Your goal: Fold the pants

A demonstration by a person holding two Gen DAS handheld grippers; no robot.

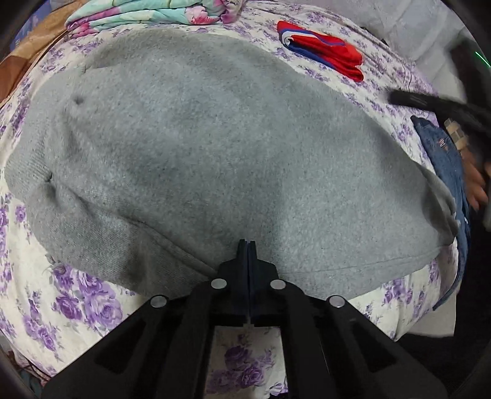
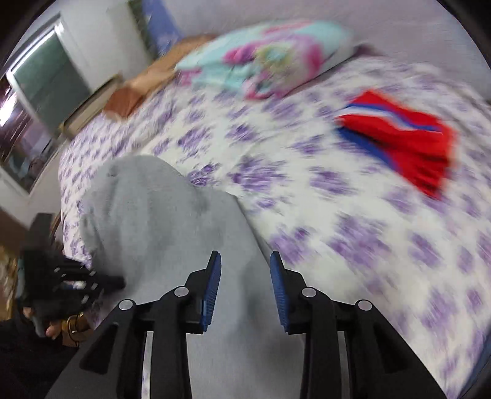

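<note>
The grey fleece pants [image 1: 214, 153] lie folded in a broad flat bundle on the purple-flowered bedsheet [image 1: 76, 307]. My left gripper [image 1: 247, 245] is shut, its tips resting at the pants' near hem; nothing shows between them. In the right wrist view the pants [image 2: 153, 221] lie lower left. My right gripper [image 2: 245, 261] is open and empty, above the pants' right edge. The left gripper [image 2: 92, 280] shows there at the pants' left side. The right gripper [image 1: 429, 102] appears blurred at the far right of the left wrist view.
Folded red and blue shorts [image 1: 325, 52] [image 2: 405, 147] lie on the far side of the bed. A floral quilt [image 1: 147, 13] [image 2: 264, 55] sits at the head. Blue jeans [image 1: 445, 159] lie at the bed's right edge. A window [image 2: 46, 79] is at the left.
</note>
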